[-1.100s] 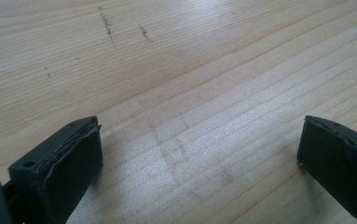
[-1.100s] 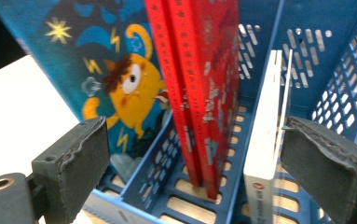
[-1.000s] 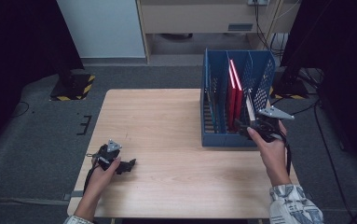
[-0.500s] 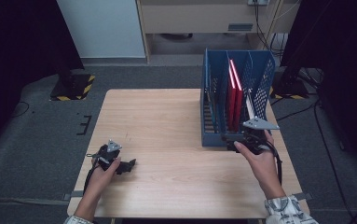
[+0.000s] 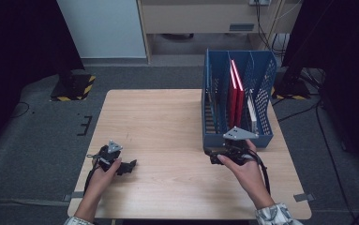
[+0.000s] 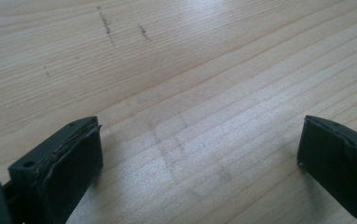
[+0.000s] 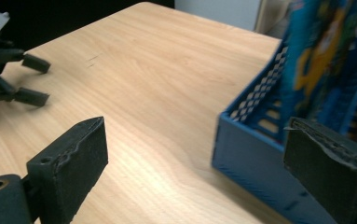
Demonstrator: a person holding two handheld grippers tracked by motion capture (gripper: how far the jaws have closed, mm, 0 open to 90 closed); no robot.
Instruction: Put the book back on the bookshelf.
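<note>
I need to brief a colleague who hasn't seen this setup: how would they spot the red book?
Find the blue file rack at the right side of the wooden table. The red book stands upright in its middle slot; it is the rack's sole red item, beside a paler one to its right.

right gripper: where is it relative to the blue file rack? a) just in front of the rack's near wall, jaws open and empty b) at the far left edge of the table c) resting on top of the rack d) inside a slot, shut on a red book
a: in the high view the right gripper sits just before the near wall of the blue file rack, and the right gripper view shows its jaws apart with nothing between them.
</note>
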